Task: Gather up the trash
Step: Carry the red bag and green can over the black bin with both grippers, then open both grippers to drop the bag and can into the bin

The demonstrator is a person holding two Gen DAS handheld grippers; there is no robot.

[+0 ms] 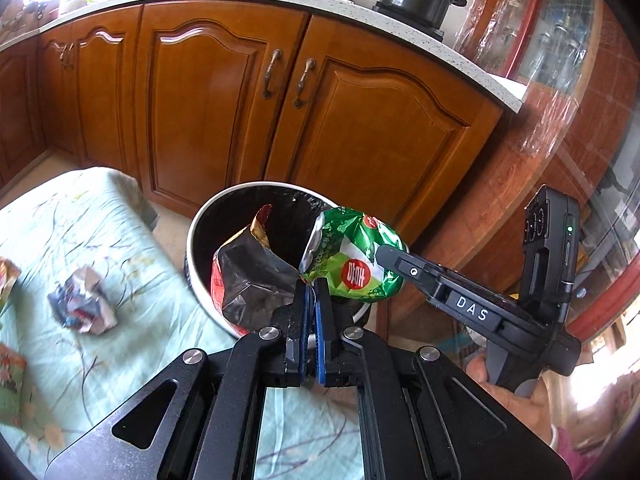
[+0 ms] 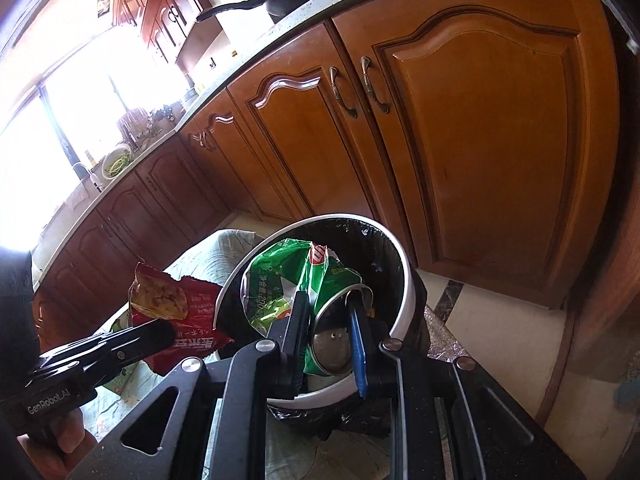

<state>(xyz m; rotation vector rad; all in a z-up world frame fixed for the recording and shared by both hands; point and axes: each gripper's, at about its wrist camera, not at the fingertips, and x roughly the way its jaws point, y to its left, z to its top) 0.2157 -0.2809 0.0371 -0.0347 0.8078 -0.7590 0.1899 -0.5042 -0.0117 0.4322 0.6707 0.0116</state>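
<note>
Both wrappers are held over the white-rimmed trash bin (image 1: 196, 236), evidently so that a release drops them straight into its black liner. The left gripper (image 1: 311, 288) is pressed shut, pinching a corner of the red snack bag (image 1: 248, 276), whose torn mouth points up and away. The right gripper (image 2: 328, 312) is clamped on the crumpled green chip bag (image 2: 276, 276); its long axis runs across the bin's opening. A crumpled paper ball (image 1: 82, 306) waits on the pale green cloth (image 1: 132, 240), left of the bin.
</note>
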